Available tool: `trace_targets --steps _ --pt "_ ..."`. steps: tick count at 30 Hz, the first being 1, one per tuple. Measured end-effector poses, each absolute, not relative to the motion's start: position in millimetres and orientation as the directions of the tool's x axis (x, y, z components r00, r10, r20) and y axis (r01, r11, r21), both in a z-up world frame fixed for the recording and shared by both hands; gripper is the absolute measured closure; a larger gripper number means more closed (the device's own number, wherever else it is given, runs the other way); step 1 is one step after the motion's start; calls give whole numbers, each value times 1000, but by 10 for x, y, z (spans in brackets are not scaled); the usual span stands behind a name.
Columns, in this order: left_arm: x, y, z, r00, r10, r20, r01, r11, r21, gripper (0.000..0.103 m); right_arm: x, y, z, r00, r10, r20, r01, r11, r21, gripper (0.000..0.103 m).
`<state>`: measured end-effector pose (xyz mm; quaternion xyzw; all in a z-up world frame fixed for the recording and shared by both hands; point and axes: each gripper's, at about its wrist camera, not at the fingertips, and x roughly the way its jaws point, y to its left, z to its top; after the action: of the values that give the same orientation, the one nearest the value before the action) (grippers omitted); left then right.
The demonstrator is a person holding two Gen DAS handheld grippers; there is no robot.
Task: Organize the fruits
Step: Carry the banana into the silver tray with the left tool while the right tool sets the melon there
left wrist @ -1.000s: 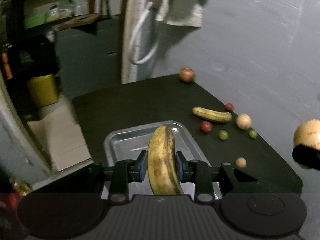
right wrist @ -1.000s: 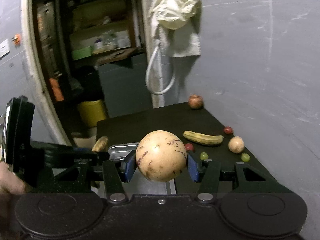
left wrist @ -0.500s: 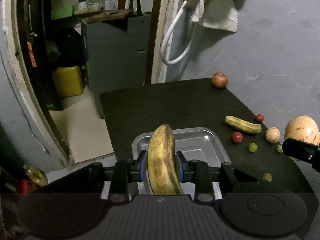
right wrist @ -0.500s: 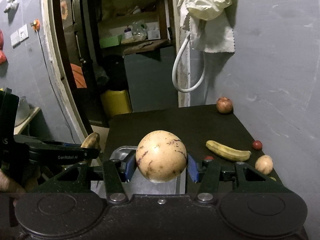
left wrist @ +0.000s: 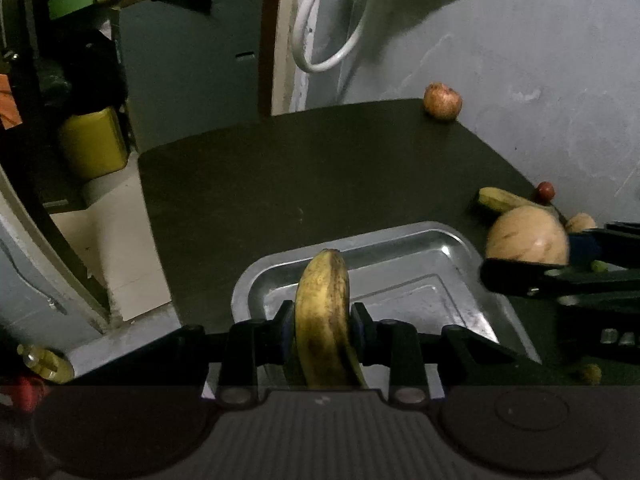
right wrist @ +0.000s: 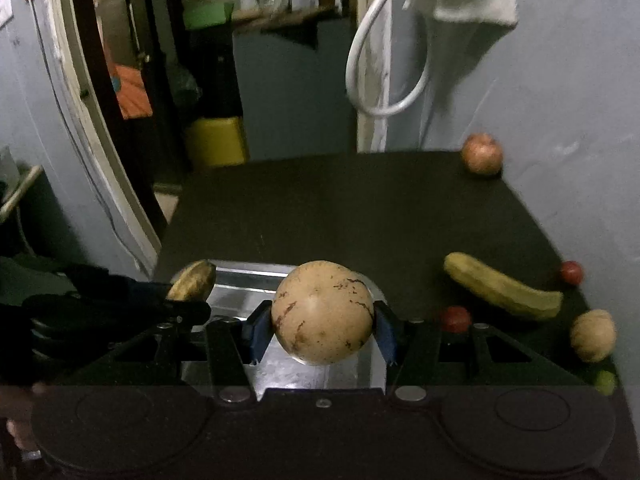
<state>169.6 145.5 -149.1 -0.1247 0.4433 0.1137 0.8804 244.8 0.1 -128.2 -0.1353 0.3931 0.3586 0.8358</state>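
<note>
Left gripper (left wrist: pixel 322 326) clamped on spotted banana (left wrist: pixel 324 312), held over steel tray (left wrist: pixel 460 248) on dark table (left wrist: pixel 280 168). Right gripper (right wrist: pixel 322 330) pinching round tan fruit (right wrist: pixel 322 312) above same tray. 2nd banana (right wrist: pixel 500 286), red fruits, tan fruit (right wrist: pixel 593 334) lie near wall, right of tray; apple (right wrist: pixel 481 154) at far corner.

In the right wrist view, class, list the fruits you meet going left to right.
Spotted brown banana tip → round tan speckled fruit → small red fruit → yellow-green banana → small beige round fruit.
</note>
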Motion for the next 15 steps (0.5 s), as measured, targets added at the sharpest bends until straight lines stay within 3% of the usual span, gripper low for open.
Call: trace_targets --steps 15 --pt "1819 1560 -1668 552 60 -832 -314 939 -141 70 2627 239 -1752 354 451 -819 -768 640 20 49"
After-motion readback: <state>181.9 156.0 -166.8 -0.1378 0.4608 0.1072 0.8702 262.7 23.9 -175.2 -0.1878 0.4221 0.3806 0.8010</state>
